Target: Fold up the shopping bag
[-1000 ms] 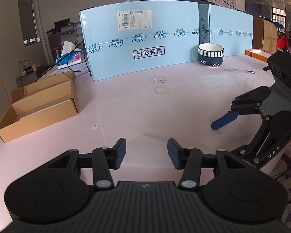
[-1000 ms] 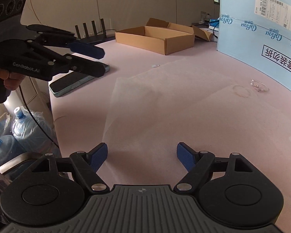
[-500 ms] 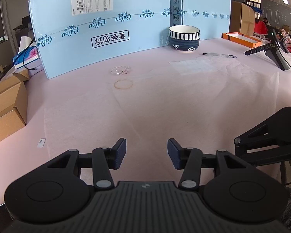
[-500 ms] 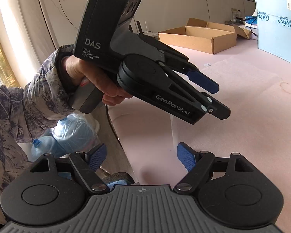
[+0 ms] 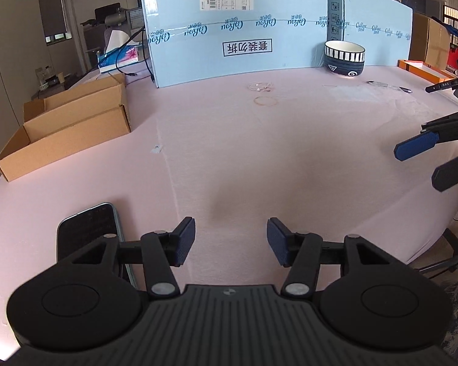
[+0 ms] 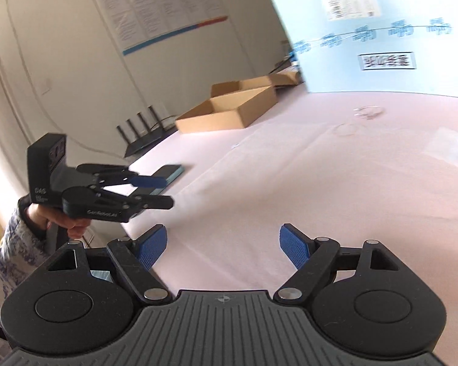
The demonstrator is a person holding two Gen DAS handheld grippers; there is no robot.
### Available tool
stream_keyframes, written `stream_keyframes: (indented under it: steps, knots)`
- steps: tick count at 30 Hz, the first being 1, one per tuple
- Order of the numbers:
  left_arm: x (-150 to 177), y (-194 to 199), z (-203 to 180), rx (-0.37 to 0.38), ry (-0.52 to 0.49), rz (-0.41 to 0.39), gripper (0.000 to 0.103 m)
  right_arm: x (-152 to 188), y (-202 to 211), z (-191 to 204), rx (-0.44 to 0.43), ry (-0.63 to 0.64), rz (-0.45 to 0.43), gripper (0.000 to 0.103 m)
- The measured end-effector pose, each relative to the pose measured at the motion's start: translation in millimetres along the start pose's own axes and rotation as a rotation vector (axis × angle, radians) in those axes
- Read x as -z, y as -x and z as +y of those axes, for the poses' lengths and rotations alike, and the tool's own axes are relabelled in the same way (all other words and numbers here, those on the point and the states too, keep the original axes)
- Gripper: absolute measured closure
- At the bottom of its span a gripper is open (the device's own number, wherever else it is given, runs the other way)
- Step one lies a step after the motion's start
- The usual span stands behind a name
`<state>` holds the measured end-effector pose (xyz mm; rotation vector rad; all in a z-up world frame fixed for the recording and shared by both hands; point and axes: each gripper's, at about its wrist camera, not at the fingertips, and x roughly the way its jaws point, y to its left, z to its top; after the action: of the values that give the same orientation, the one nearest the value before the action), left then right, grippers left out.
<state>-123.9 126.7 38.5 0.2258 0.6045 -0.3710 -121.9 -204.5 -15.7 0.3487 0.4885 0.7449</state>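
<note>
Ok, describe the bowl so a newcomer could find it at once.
Start at the tall light-blue carton standing across the far side of the pink table. Follow its base rightward to where a second blue carton adjoins it; the bowl sits there. It is the only dish: dark blue, white inside, with vertical white stripes under its rim.

Table middle [image 5: 259, 158] free – cardboard box [image 5: 67, 134], phone [image 5: 88, 228] flank left.

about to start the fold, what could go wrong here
The phone lies at the near edge of the table beside the left hand-held gripper, whose empty jaws have just been opening; a sweep could knock it off. The bag lies thin, flat and pale on it, so pads may miss its edge.
</note>
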Motion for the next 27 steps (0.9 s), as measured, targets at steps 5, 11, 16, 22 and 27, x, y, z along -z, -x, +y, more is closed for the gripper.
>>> stream_keyframes:
  steps: [5,11,16,22,27]
  knots:
    - [-31,-17,-23,0.082,-0.045,-0.088,0.048,7,98,-45,0.388,-0.073,-0.174,0.023]
    - [-64,-76,-77,0.248,-0.099,-0.074,0.048,35,173,-93,0.663,-0.027,-0.234,0.023]
    - [-83,-114,-132,0.345,-0.170,-0.047,0.048,60,185,-124,0.593,0.040,-0.184,0.023]
    - [-93,-141,-161,0.392,-0.178,-0.009,0.048,64,176,-148,0.502,0.083,-0.090,0.023]
    - [-92,-152,-162,0.342,-0.165,0.028,0.047,60,160,-162,0.440,0.132,-0.048,0.023]
